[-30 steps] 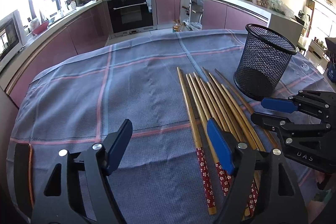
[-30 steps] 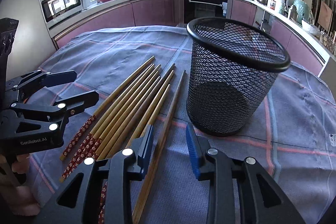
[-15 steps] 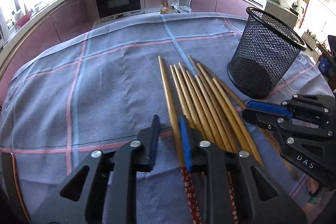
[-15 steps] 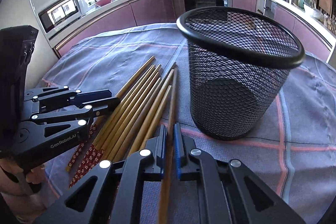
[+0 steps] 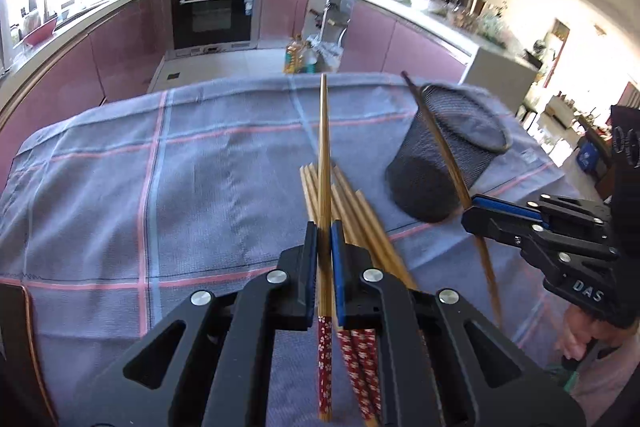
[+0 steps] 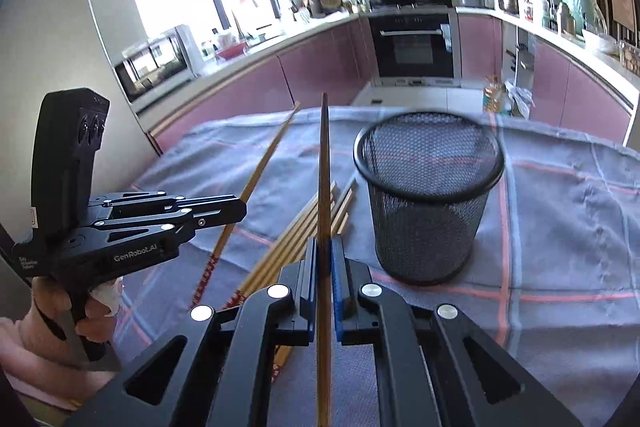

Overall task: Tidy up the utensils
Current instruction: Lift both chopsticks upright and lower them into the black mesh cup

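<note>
My left gripper (image 5: 324,235) is shut on one bamboo chopstick (image 5: 325,155) with a red flowered end, lifted off the cloth and pointing forward. My right gripper (image 6: 324,251) is shut on a darker chopstick (image 6: 323,171), also lifted. Each gripper shows in the other's view: the right one (image 5: 472,211) with its chopstick (image 5: 440,147), the left one (image 6: 240,205) with its chopstick (image 6: 260,175). Several chopsticks (image 5: 360,223) still lie in a bundle on the cloth, also seen in the right wrist view (image 6: 304,239). A black mesh cup (image 6: 428,195) stands upright to their right, empty.
A blue-grey checked cloth (image 5: 160,187) covers the table. Kitchen counters and an oven (image 5: 214,15) stand beyond the far edge. A dark object (image 5: 16,331) lies at the near left edge of the table.
Both grippers, which closed on chopsticks on the cloth half a second ago, have lifted one chopstick each and tilted up; the rest of the bundle stays on the cloth.
</note>
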A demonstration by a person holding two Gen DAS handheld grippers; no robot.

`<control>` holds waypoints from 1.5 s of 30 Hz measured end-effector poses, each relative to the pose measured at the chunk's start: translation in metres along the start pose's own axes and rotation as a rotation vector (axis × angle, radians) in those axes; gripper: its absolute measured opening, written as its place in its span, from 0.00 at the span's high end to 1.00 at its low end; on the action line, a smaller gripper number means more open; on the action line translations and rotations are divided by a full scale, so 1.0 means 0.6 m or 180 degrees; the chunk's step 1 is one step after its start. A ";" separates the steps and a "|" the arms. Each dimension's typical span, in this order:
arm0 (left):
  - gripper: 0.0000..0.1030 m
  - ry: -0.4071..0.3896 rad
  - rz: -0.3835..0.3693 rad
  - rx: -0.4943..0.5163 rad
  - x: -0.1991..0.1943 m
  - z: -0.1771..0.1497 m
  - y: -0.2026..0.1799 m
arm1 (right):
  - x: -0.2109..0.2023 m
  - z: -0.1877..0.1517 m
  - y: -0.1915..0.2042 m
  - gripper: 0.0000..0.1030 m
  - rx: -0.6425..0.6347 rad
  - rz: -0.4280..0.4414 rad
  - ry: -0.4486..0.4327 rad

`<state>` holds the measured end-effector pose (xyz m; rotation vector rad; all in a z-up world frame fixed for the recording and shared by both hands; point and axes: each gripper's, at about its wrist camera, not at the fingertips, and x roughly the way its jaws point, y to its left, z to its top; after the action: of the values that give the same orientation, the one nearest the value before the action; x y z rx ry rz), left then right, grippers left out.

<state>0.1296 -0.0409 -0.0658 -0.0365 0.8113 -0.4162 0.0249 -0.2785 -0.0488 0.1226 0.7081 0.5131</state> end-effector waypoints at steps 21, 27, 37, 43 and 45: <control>0.93 -0.1045 -0.0685 0.0121 -0.229 0.160 -0.100 | -0.158 0.147 -0.044 0.94 -0.0103 0.0041 -0.1010; 0.93 -0.0999 -0.0712 0.0230 -0.200 0.201 -0.146 | -0.147 0.183 -0.072 0.94 -0.0111 -0.0127 -0.1045; 0.93 -0.0348 -0.0578 0.0393 -0.063 0.159 -0.184 | -0.050 0.155 -0.103 0.94 -0.0067 -0.0172 -0.0301; 0.93 -0.0190 -0.0514 0.0418 -0.018 0.147 -0.185 | -0.004 0.140 -0.102 0.94 -0.0042 -0.0166 0.0064; 0.92 -0.0170 -0.0514 0.0402 -0.004 0.147 -0.176 | 0.000 0.143 -0.101 0.94 -0.0010 -0.0164 0.0075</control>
<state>0.1541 -0.1481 0.0171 0.0045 0.7306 -0.6161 0.1053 -0.3260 -0.0008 0.0951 0.7316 0.4670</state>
